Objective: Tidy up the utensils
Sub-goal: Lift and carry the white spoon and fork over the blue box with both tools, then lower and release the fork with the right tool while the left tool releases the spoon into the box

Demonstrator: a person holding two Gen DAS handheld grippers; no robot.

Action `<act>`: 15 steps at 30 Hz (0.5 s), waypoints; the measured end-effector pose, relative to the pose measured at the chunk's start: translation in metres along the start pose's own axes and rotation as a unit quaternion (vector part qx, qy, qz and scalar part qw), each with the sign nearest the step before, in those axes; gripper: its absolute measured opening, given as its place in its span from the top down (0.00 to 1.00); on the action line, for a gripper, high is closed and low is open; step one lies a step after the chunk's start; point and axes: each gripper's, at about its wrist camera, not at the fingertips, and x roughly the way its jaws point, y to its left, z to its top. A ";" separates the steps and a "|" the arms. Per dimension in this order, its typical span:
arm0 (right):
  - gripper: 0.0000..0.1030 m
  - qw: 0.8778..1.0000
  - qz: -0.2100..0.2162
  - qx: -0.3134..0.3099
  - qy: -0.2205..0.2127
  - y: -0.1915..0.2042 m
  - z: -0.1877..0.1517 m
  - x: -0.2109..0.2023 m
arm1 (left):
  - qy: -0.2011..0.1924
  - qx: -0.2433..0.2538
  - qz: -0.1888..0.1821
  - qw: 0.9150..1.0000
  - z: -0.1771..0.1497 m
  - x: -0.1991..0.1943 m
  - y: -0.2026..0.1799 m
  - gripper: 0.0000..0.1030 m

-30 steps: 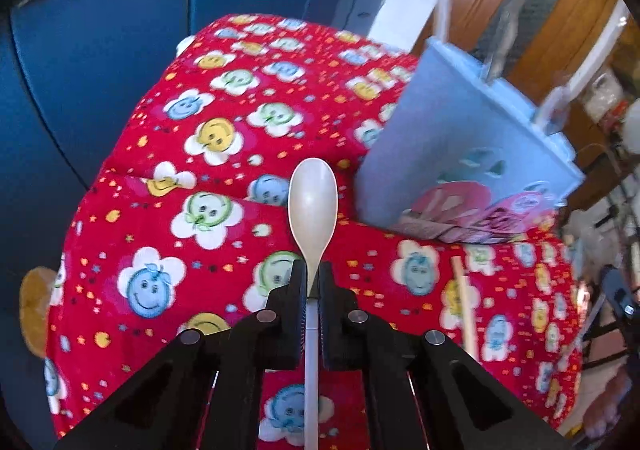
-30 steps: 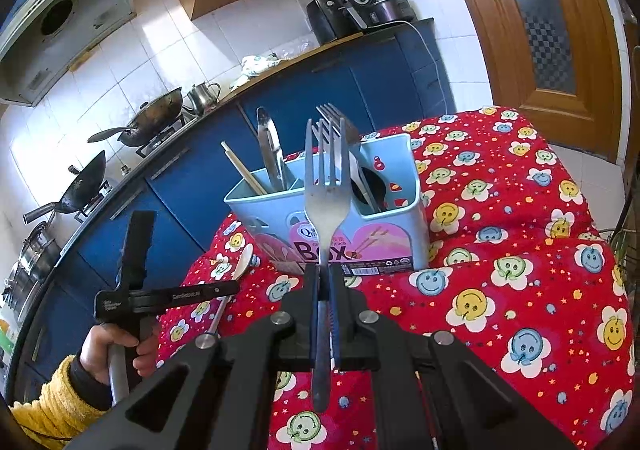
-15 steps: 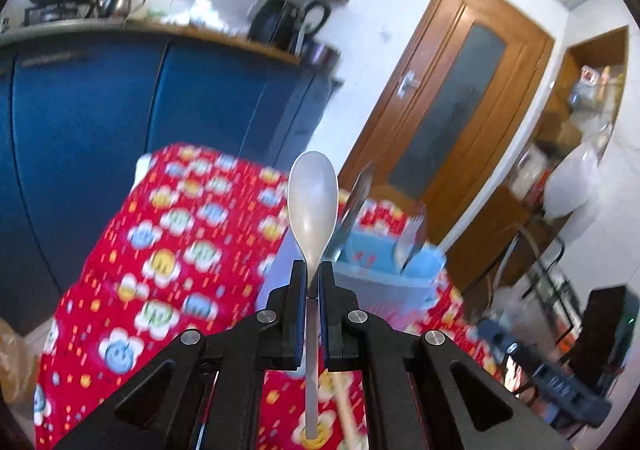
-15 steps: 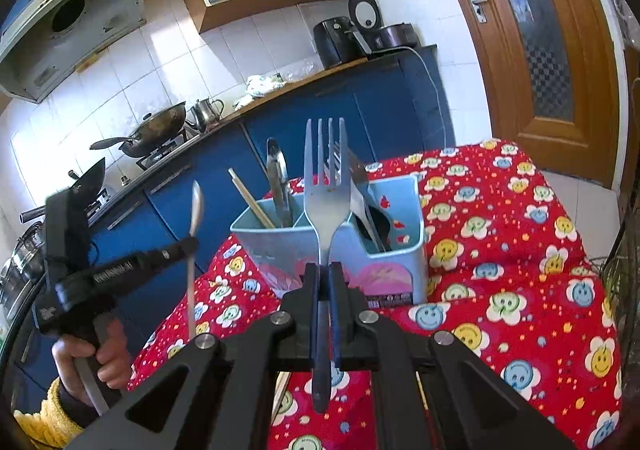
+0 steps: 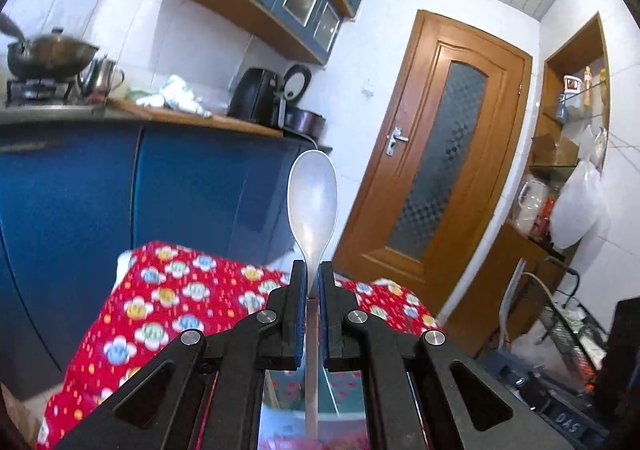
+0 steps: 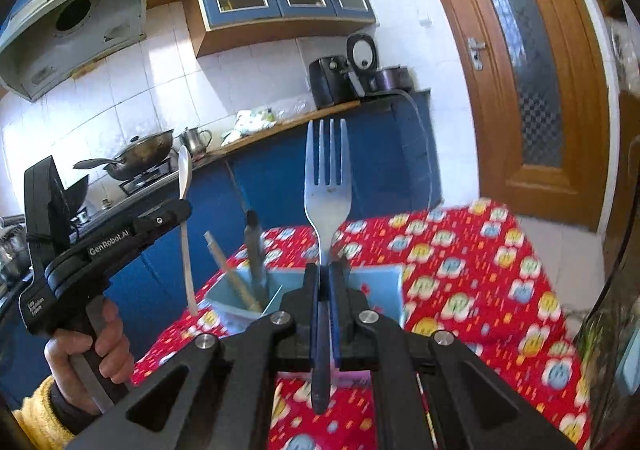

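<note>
My left gripper (image 5: pixel 313 270) is shut on the neck of a pale spoon (image 5: pixel 313 205), bowl up, handle running back between the fingers. In the right wrist view that same left gripper (image 6: pixel 182 209) hangs at the left with the spoon (image 6: pixel 185 177) upright, a hand (image 6: pixel 90 350) on its grip. My right gripper (image 6: pixel 325 270) is shut on a metal fork (image 6: pixel 327 185), tines up. Just beyond it stands the light-blue utensil box (image 6: pixel 376 286) with chopsticks (image 6: pixel 230 272) and a dark-handled utensil (image 6: pixel 254 250) in it. Below the left gripper only a strip of the box (image 5: pixel 288 390) shows.
The box stands on a table under a red smiley-flower cloth (image 6: pixel 480 270). Behind it runs a blue kitchen counter (image 5: pixel 120 185) with a wok (image 6: pixel 140 157), a kettle (image 6: pixel 196 139) and dark appliances (image 6: pixel 332 79). A wooden door (image 5: pixel 436 169) is at the right.
Both grippers have risen and tipped up, the left much more, so its view now shows counter, wall cupboards and door instead of the cloth. Spoon and fork stay clamped.
</note>
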 end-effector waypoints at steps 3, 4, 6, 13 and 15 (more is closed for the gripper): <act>0.94 0.999 -0.019 -0.017 -0.019 -0.001 0.006 0.011 | -0.013 0.006 0.010 1.000 -0.003 0.013 0.001 0.95; 0.94 0.999 -0.024 -0.021 -0.023 -0.002 0.007 0.015 | -0.019 0.009 0.013 1.000 -0.006 0.018 0.002 0.95; 0.94 0.999 -0.030 -0.028 -0.030 -0.005 0.008 0.024 | -0.026 0.013 0.019 0.999 -0.010 0.023 0.003 0.95; 0.94 0.996 -0.058 -0.061 -0.034 -0.006 -0.003 0.052 | -0.010 0.019 0.029 0.999 -0.031 0.042 0.009 0.94; 0.94 0.995 -0.059 -0.069 -0.032 -0.005 -0.007 0.056 | -0.011 0.020 0.029 0.999 -0.037 0.043 0.009 0.94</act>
